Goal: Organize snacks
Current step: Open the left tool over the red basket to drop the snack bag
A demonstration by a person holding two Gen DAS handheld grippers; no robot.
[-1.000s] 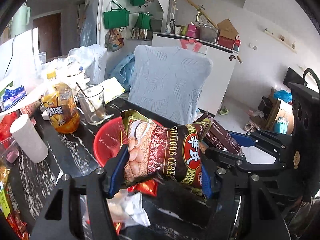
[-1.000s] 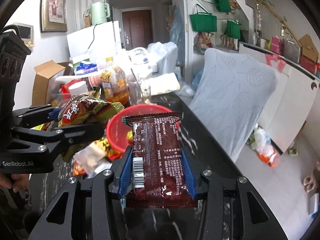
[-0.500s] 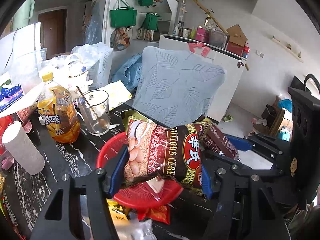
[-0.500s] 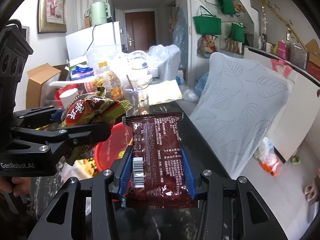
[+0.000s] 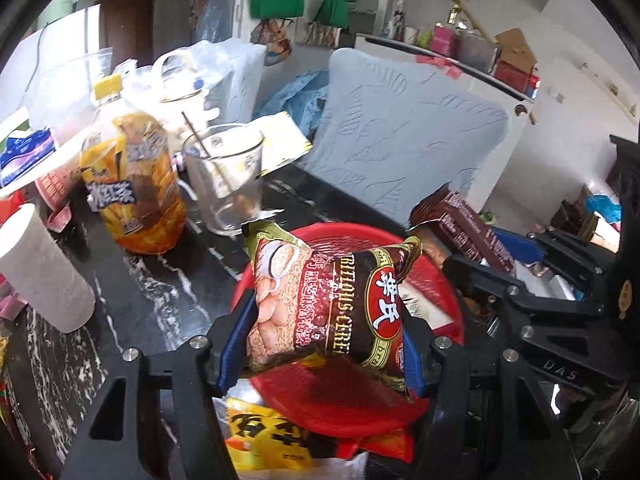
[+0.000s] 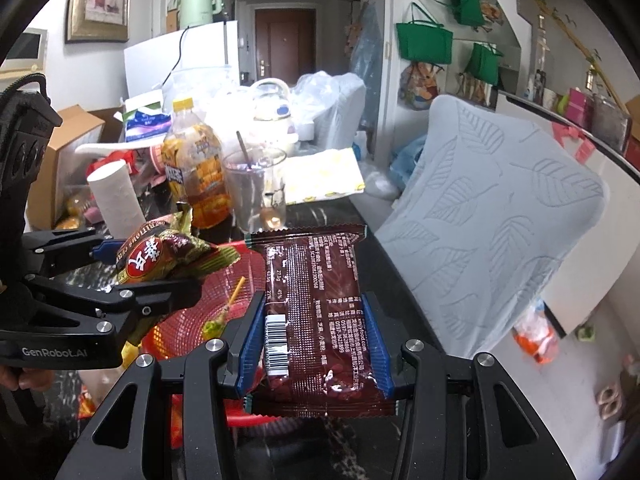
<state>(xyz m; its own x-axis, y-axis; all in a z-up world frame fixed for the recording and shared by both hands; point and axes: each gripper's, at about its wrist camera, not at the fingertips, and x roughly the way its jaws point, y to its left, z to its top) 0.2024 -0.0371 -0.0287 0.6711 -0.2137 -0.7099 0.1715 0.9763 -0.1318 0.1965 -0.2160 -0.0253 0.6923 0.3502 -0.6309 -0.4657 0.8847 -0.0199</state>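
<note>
My left gripper (image 5: 320,340) is shut on a brown cereal packet (image 5: 328,300) and holds it above a red mesh basket (image 5: 352,400). The packet also shows in the right wrist view (image 6: 156,256). My right gripper (image 6: 312,340) is shut on a dark red snack packet (image 6: 316,312), held over the basket's right rim (image 6: 200,320). That packet shows in the left wrist view (image 5: 460,224) at the right. A green lollipop (image 6: 212,326) lies in the basket.
On the black marble table (image 5: 160,292) stand a tea bottle (image 5: 132,184), a glass with a spoon (image 5: 228,184) and a white paper roll (image 5: 40,272). Loose snack packets (image 5: 264,436) lie by the basket's near side. A chair back (image 6: 488,216) stands at the right.
Both grippers have moved forward over the table with their packets. The red basket now lies more directly under them, and the bottle and glass appear closer.
</note>
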